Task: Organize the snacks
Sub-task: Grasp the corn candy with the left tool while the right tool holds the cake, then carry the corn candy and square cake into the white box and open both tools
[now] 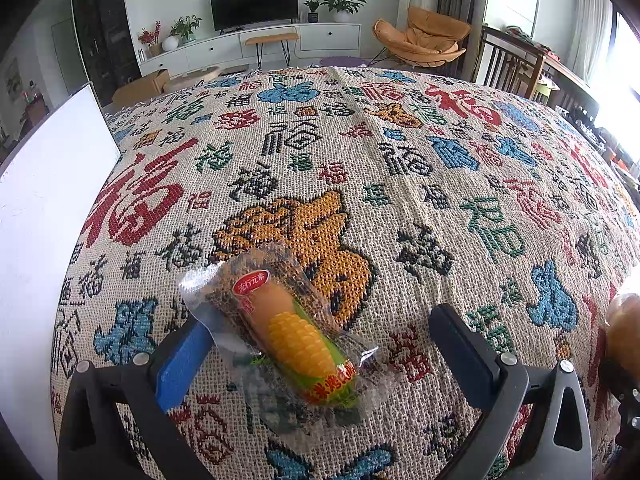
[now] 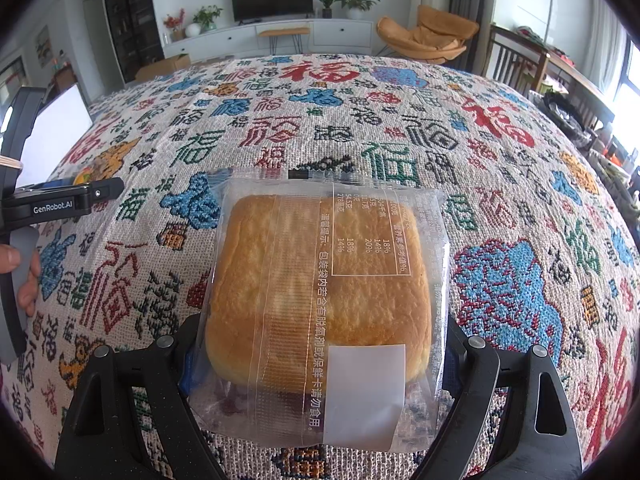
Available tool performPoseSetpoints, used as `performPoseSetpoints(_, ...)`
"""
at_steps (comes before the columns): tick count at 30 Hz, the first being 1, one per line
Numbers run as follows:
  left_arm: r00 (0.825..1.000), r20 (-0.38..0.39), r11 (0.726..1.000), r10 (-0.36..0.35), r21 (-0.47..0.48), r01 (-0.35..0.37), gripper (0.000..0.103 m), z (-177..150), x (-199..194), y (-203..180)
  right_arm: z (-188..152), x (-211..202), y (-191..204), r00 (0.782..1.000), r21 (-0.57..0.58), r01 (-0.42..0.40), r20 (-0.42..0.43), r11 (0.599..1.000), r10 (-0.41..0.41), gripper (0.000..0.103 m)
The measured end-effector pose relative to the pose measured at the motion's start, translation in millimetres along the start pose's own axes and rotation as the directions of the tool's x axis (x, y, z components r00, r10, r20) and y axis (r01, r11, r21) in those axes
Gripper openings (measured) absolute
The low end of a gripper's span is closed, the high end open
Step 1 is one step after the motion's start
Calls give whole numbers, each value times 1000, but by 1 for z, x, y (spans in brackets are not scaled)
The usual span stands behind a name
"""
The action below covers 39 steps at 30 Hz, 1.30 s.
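A living room with a wall-mounted dark television [image 1: 254, 3], a white low cabinet [image 1: 248, 46] and an orange lounge chair [image 1: 420, 38] lies behind a woven beige tablecloth [image 1: 400, 160] patterned with red, blue, green and orange characters. In the left wrist view, the left gripper [image 1: 320, 334] has its black jaws spread wide around a clear-wrapped corn-cob snack packet [image 1: 288, 330], which lies diagonally on the cloth at lower centre; the blue pad of the left-hand finger [image 1: 182, 364] sits just beside the wrapper's edge, the other finger well apart. A white flat board [image 1: 44, 208] fills the left edge of that frame. Only the right wrist view shows the right gripper [image 2: 320, 344] clamped on a clear-bagged square golden bread loaf [image 2: 320, 280] at lower centre, the bag printed with white text and a blank white label; the fingertips are hidden behind the bag. At the left edge of this view the other black gripper, lettered GenRobot.AI, appears side-on with a person's hand [image 2: 22, 276] on its handle. In the left wrist view the bread shows only as a blurred brown shape cut off at the right edge.
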<state>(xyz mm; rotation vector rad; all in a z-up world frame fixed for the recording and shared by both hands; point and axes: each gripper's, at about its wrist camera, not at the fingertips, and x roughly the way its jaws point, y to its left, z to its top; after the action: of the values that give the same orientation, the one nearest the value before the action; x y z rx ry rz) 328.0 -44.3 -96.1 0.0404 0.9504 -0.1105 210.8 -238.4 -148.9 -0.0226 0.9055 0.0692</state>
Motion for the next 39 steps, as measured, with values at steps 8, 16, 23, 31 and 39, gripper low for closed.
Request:
performPoseSetpoints(8,999,-41,998,-37,43,38,103,2,-1,1,0,0,0,1000,0,0,0,1000,0,89)
performPoseSetpoints(16,992,-119,997,-33,68,42,78,7,-10,3,1,0,0,1000,0,0,1,1000,0,89)
performPoseSetpoints(23,996,-13,996,-84,15,84,33,-4,-29,14,0,0,0,1000,0,0,1,1000,0,89)
performPoseSetpoints(31,990,60,992,-128,21,127,26,-15,-50,17,0,0,0,1000,-1,0,1,1000,0,89)
performPoseSetpoints(39,956,159,959,-247,-100,265,21,-46,-106,37,-20,-26,-16,992,67,-117,50,991,113,84)
